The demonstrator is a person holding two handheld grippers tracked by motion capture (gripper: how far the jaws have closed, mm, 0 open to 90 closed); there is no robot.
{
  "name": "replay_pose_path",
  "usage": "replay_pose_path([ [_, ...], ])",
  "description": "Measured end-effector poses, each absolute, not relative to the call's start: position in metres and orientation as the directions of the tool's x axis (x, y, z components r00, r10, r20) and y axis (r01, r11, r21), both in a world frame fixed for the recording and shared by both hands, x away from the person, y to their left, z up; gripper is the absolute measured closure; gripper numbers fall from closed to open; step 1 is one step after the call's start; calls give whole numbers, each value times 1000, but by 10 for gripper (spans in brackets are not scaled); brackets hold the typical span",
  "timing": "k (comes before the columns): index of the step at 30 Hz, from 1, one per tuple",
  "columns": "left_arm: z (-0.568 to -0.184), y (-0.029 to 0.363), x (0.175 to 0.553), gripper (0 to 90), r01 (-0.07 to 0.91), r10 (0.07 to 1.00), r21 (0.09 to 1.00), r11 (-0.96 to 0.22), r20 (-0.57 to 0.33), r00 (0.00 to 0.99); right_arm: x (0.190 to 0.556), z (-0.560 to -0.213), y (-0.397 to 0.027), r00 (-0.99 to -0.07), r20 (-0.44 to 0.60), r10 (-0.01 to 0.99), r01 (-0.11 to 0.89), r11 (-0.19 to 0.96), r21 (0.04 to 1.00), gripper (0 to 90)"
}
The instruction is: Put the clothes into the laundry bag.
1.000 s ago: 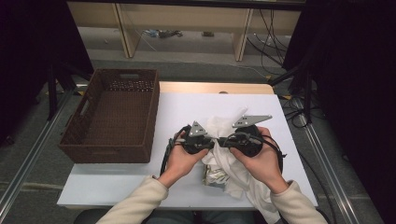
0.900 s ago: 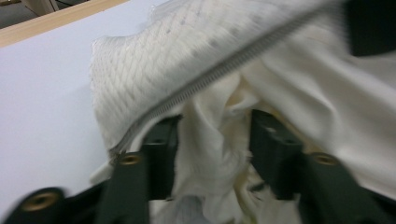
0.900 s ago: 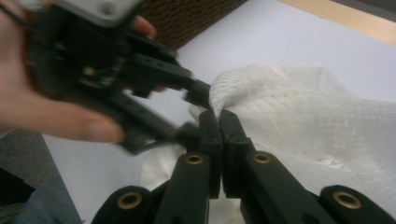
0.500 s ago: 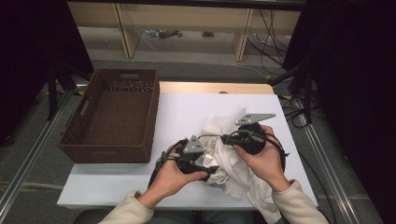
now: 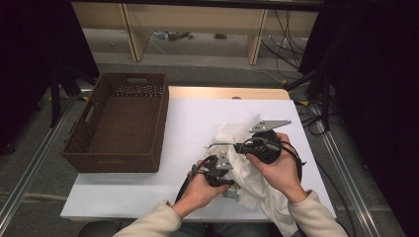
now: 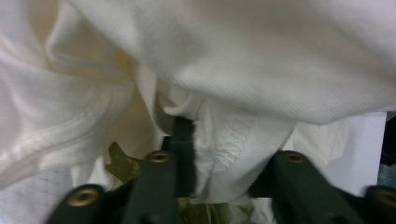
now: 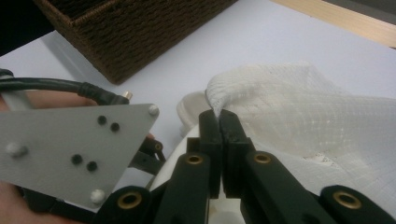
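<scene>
At the near edge of the white table [image 5: 148, 192], the person's cream sleeves come in and both hands work a crumpled white cloth [image 5: 257, 175] that lies on the right half of the tabletop and spills over its front edge. The fabric is soft and thickly folded: smooth ribbed knit in the left gripper view, an open mesh-like weave in the right gripper view, with a scrap of olive-yellow material [image 6: 122, 164] tucked under the folds.

The left gripper [image 5: 217, 170] sits low against the near side of the heap. Its jaws have just been closing and now stand partly apart with a stitched fold of the cloth [image 6: 224, 149] between them, the left pad pressed against it.

Just beyond, the right gripper [image 5: 237, 146] is raised a little, its grey three-cornered plate [image 5: 269, 125] on top. Its black jaws are pressed tight together, pinching a thin edge of the cloth [image 7: 219, 108] at their tips.

Farther left, well apart from the cloth, a dark brown woven basket [image 5: 89, 143] stands on the table's left side, rectangular, with slot handles. Beyond the table runs a pale wooden strip [image 5: 227, 93], then the grey floor [image 5: 197, 54] with wooden legs and loose cables. Black curtains flank both sides.
</scene>
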State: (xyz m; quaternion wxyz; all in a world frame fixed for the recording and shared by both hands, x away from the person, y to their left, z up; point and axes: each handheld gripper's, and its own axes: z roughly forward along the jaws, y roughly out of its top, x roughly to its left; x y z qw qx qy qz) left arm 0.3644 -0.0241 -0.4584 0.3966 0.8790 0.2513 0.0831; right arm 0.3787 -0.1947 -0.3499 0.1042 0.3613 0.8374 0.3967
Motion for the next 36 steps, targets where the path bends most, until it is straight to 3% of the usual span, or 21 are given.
replay_pose_path([
  [4,-450,-19,364,790,381,516,765,-519,-75,853,379,-350,-195,-735,95,672,507,451,735,900],
  [10,-410,-3,361,806,355,567,855,-379,-89,819,377,-343,-199,-717,109,689,511,413,753,900],
  [15,-381,3,356,809,297,590,883,-364,-28,807,372,-334,-203,-716,120,688,497,381,780,900],
  [21,-406,-3,380,807,318,628,841,-437,32,777,376,-343,-199,-719,114,685,510,410,756,900],
  [24,-430,-6,403,807,382,672,822,-422,1,741,377,-351,-193,-735,132,665,527,438,729,900],
  [27,-434,-9,404,801,369,666,819,-440,22,745,377,-356,-187,-752,113,650,516,473,715,900],
  [36,-397,25,373,473,359,666,859,-364,-29,745,381,-347,-203,-717,122,687,526,418,740,900],
])
